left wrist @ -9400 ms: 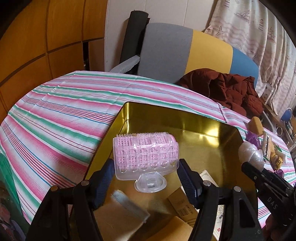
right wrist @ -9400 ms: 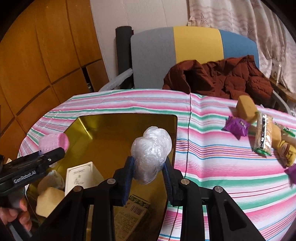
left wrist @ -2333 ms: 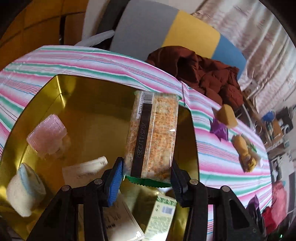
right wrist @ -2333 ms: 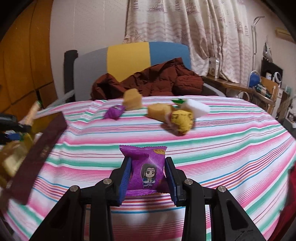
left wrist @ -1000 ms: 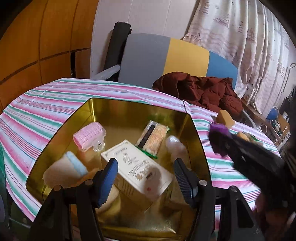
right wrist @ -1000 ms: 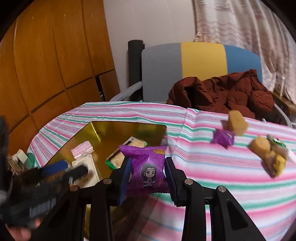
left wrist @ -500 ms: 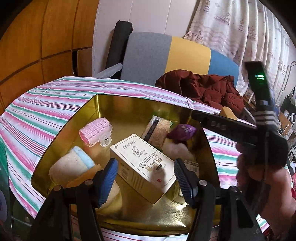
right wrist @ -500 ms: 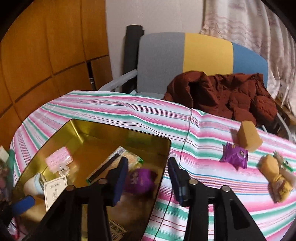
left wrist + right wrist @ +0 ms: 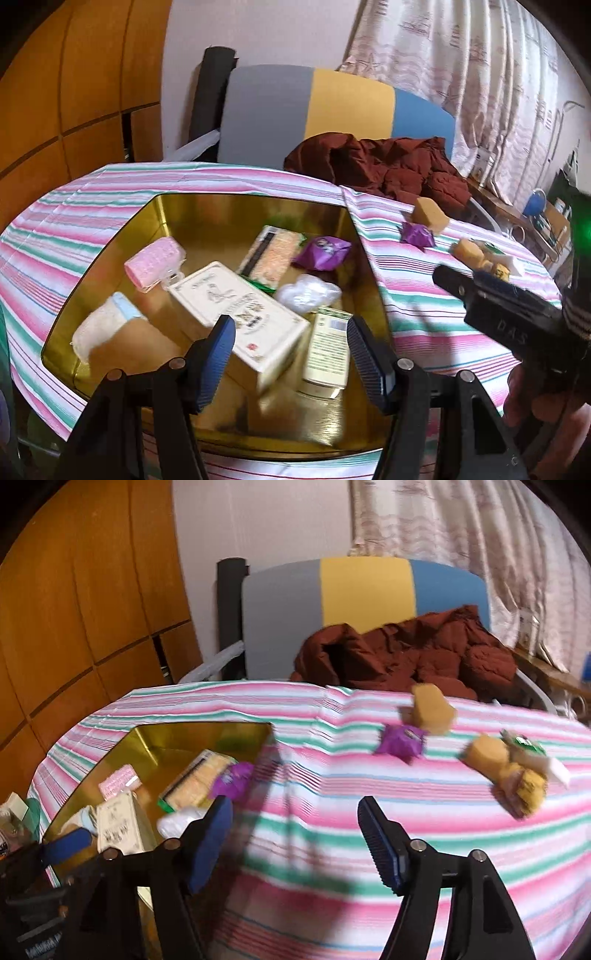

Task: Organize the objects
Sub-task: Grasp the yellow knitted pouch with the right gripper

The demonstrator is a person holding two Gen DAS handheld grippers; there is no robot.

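A gold tin (image 9: 173,218) (image 9: 155,738) sits on the striped table. In it lie a purple snack packet (image 9: 320,252) (image 9: 232,780), a cracker pack (image 9: 269,254), a pink hair roller (image 9: 153,263), a cream box (image 9: 240,314), a clear plastic wad (image 9: 306,292), a green-labelled pack (image 9: 328,352) and a cloth roll (image 9: 103,325). My left gripper (image 9: 291,360) hovers open over the tin's near side, holding nothing. My right gripper (image 9: 293,836) is above the tablecloth right of the tin, its jaws opening and empty. Its body (image 9: 506,314) shows in the left wrist view, held by a hand.
On the cloth right of the tin lie a second purple packet (image 9: 400,743), a tan sponge block (image 9: 432,707), a round cake (image 9: 485,754) and a yellow wrapped snack (image 9: 524,784). A chair with a dark red jacket (image 9: 406,657) stands behind the table.
The right gripper let go of the purple packet, which now lies in the tin, and drew back to the right over the cloth with its jaws wider. The left gripper shifted slightly.
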